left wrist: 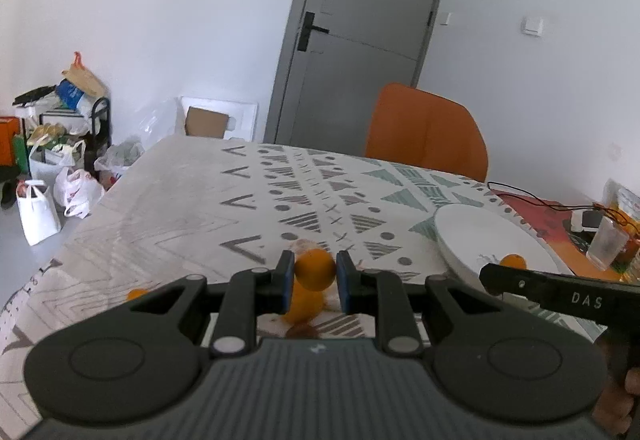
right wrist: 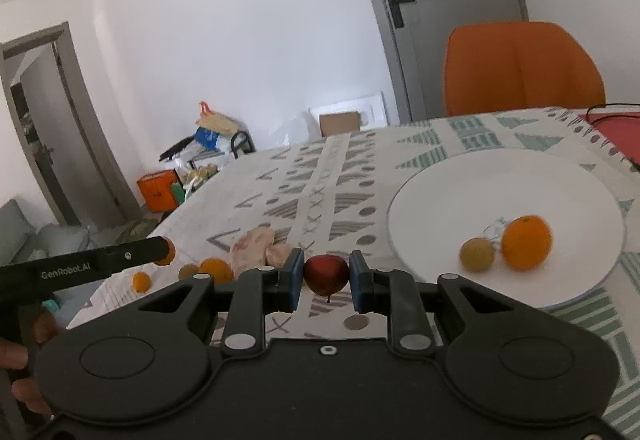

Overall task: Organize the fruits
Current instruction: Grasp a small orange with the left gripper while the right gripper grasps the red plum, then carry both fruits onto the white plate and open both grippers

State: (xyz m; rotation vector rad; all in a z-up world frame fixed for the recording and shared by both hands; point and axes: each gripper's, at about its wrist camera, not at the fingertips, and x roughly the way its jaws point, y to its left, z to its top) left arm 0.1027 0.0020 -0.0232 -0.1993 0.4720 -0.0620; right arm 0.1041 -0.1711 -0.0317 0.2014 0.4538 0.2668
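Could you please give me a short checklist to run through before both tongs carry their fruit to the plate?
1. Left tongs shut on the small round orange fruit: ok.
2. Right tongs shut on the dark red apple-like fruit: ok.
3. Both held fruits clear of the patterned tablecloth: ok, though only from the gap visible beneath them.
4. Free space on the round white plate: ok; only a large orange and a small greenish fruit lie there.
5. Grip firmness: cannot tell.
6. Loose fruits remaining near the pink lumps: not ok, several left.
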